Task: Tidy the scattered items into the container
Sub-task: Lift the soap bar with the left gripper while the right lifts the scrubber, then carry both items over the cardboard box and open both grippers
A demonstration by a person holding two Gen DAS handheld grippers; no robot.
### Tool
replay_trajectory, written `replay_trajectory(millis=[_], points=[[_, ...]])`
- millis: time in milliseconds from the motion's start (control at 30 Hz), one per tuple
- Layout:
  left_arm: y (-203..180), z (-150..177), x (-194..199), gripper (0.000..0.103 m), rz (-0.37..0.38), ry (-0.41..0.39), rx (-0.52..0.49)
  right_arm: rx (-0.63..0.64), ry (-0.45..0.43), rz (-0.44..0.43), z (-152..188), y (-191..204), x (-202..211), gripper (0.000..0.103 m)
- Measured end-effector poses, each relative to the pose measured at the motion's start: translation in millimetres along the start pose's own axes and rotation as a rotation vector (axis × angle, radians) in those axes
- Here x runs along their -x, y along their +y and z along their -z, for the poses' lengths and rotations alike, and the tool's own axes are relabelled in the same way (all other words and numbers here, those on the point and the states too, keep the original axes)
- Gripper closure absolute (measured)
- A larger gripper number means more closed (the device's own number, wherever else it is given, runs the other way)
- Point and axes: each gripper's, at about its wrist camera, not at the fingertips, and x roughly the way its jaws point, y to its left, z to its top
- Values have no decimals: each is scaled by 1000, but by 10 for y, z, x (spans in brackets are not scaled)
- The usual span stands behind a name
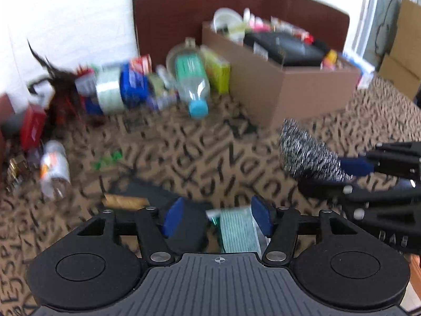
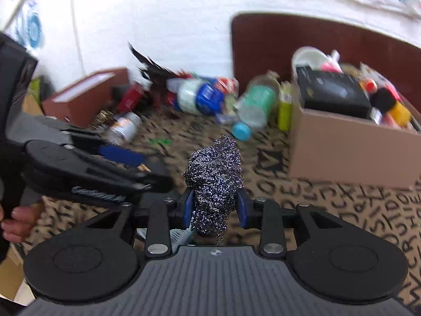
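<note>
My right gripper [image 2: 214, 205] is shut on a steel wool scrubber [image 2: 214, 181] and holds it above the patterned cloth; it also shows at the right of the left wrist view [image 1: 307, 155]. My left gripper [image 1: 215, 217] is open, low over the cloth, with a green-and-white packet [image 1: 238, 233] and a black flat item [image 1: 184, 226] between its blue pads. The cardboard box [image 1: 284, 87], full of mixed items, stands at the back right, and in the right wrist view [image 2: 350, 147] too.
Scattered items line the back: a clear bottle with a blue cap [image 1: 192, 81], a tape roll [image 1: 110, 89], a blue container [image 1: 133, 85], a green box [image 1: 218, 72], a red box [image 1: 31, 126], a small jar [image 1: 54, 168]. A brown headboard [image 1: 236, 8] stands behind.
</note>
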Motion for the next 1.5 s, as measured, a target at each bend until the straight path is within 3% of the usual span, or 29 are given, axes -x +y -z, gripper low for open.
replay_trajectory(millis=[67,300,367,500,600,700,1033,1167,1333,1500], points=[[-59,57,-63,25,19,22,-17,-24,26,4,67,-61,-45,66],[-260,225,-353,25,32,102,-71,-54,54,17,176,-127,-72,66],[-267,253,-462,42,3,127,-73,-55,54,18,179,-129,-83,66],[-184,225,-470,41,12,128,-21,-55,63,12,202,-133,-102,66],[-189,183,-478,51,-5,128,-21,-60,73,12,226,-147,-127,66],[-174,68,-363,52,0,89,-5,-55,69,14,225,-146,-117,66],[-248,-828,190,51,38,-115,-7,6,-106,4,-329,-317,296,66],[-359,-1300,308,51,2,-195,-34,40,-166,18,-673,-453,443,66],[-441,-1861,239,50,15,-228,-23,48,-210,93,-1156,-767,454,66],[-531,-2296,-104,50,-11,-227,-25,-10,-193,141,-1507,-1216,210,65]])
